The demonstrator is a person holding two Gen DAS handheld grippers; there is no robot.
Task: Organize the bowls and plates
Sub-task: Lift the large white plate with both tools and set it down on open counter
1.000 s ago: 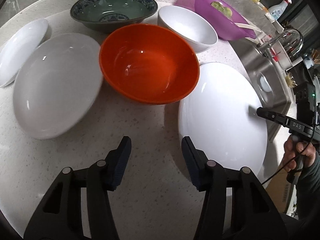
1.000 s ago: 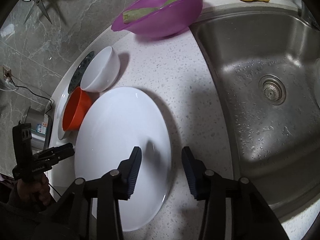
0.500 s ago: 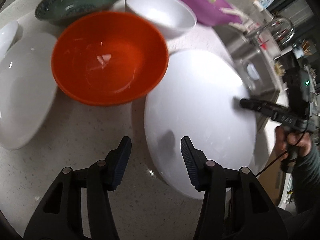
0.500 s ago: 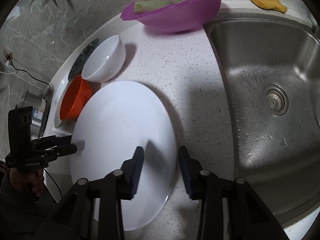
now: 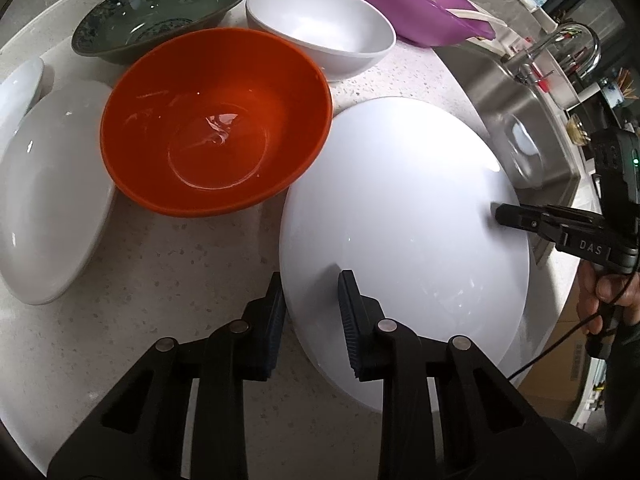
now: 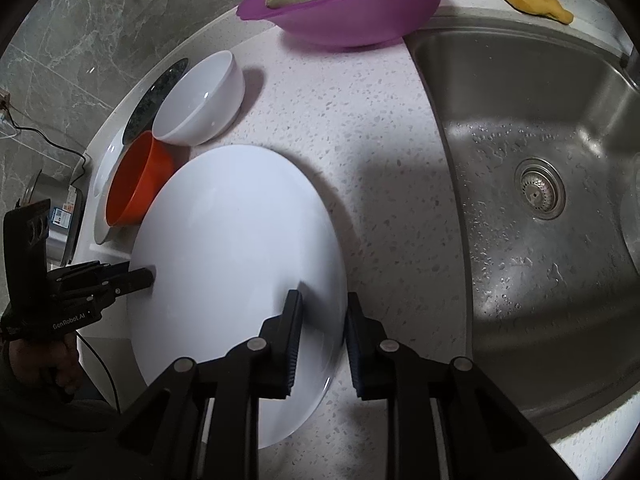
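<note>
A large white plate [image 5: 404, 216] lies on the speckled counter, also in the right wrist view [image 6: 236, 248]. My left gripper [image 5: 310, 292] straddles the plate's near-left rim, one finger over it and one outside. My right gripper [image 6: 320, 312] straddles the opposite rim on the sink side. Both are narrowed around the rim with a gap still showing. An orange bowl [image 5: 216, 120], a white bowl [image 5: 320, 28], a dark patterned bowl [image 5: 160, 12] and two white plates [image 5: 48, 188] stand behind and to the left.
A purple bowl [image 6: 344, 4] with green vegetable pieces stands at the back. A steel sink [image 6: 532, 184] lies right of the plate, with a tap [image 5: 568, 52] beyond. A yellow peel [image 6: 536, 4] lies on the sink ledge. The counter edge is near.
My left gripper has moved right onto the big plate's rim. My right gripper has moved forward over the opposite rim. Both have narrowed a little.
</note>
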